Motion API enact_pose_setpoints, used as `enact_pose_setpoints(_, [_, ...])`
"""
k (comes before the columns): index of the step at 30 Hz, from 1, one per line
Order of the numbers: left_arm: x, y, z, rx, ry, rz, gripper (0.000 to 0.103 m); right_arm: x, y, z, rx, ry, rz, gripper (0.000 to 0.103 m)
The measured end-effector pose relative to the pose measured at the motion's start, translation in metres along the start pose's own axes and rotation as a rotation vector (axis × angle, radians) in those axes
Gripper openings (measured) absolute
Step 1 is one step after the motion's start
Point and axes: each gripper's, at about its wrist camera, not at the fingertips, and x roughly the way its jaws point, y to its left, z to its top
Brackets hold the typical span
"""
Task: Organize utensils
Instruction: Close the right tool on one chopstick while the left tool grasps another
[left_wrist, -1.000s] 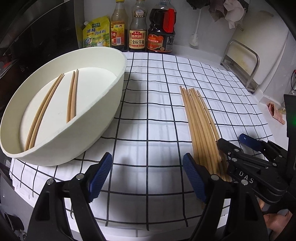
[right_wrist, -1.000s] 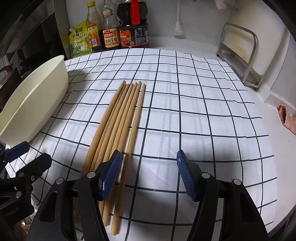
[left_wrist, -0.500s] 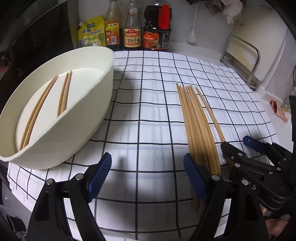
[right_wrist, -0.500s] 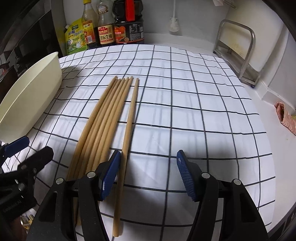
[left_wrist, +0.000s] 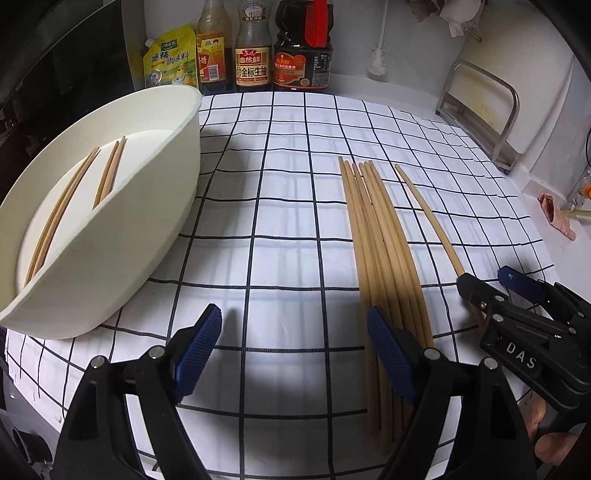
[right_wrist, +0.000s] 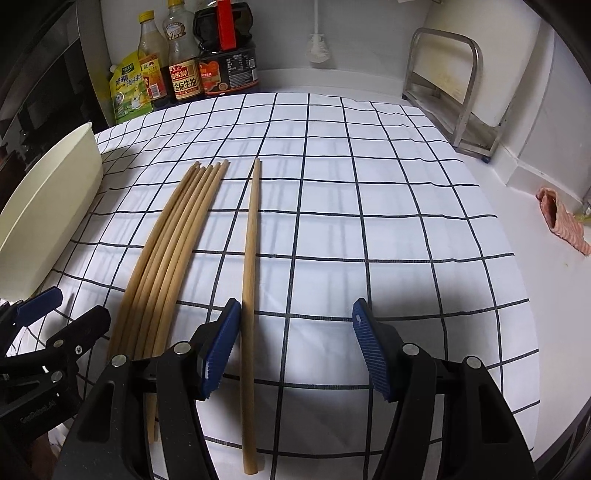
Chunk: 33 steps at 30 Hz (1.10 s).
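A bundle of several wooden chopsticks (left_wrist: 380, 236) (right_wrist: 173, 243) lies on the checked cloth. One single chopstick (right_wrist: 251, 280) (left_wrist: 428, 218) lies apart to its right, between my right gripper's fingers and close against the left pad (right_wrist: 219, 349). My right gripper (right_wrist: 295, 347) is open and low over the cloth; it also shows in the left wrist view (left_wrist: 491, 288). My left gripper (left_wrist: 295, 343) is open and empty, left of the bundle. A cream oval basin (left_wrist: 162, 206) (right_wrist: 48, 199) on the left holds several chopsticks (left_wrist: 66, 206).
Sauce bottles (left_wrist: 255, 51) and a yellow seasoning pouch (left_wrist: 170, 59) stand along the back wall. A metal rack (left_wrist: 484, 110) stands at the back right. A pink cloth (right_wrist: 561, 218) lies on the counter at the right, beyond the cloth's edge.
My right gripper has slid right and pushed one chopstick away from the bundle. That chopstick now lies apart between its fingers. My left gripper has drifted slightly right.
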Motion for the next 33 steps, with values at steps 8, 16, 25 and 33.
enact_pose_setpoints(8, [0.006,-0.004,0.001,0.003,-0.002,0.002,0.08,0.0,0.0,0.0,0.002,-0.004,0.014,0.06])
enact_pose_setpoints(16, [0.011,-0.007,0.003,0.009,0.007,0.014,0.081,0.0,-0.002,0.0,0.009,-0.011,0.017,0.06])
enact_pose_setpoints(25, [0.021,-0.014,0.014,0.018,0.021,0.048,0.081,0.001,0.004,-0.001,-0.024,-0.024,-0.012,0.06])
enact_pose_setpoints(33, [0.025,-0.023,0.025,0.037,0.014,0.051,0.064,0.0,0.012,-0.002,-0.067,-0.038,0.002,0.047])
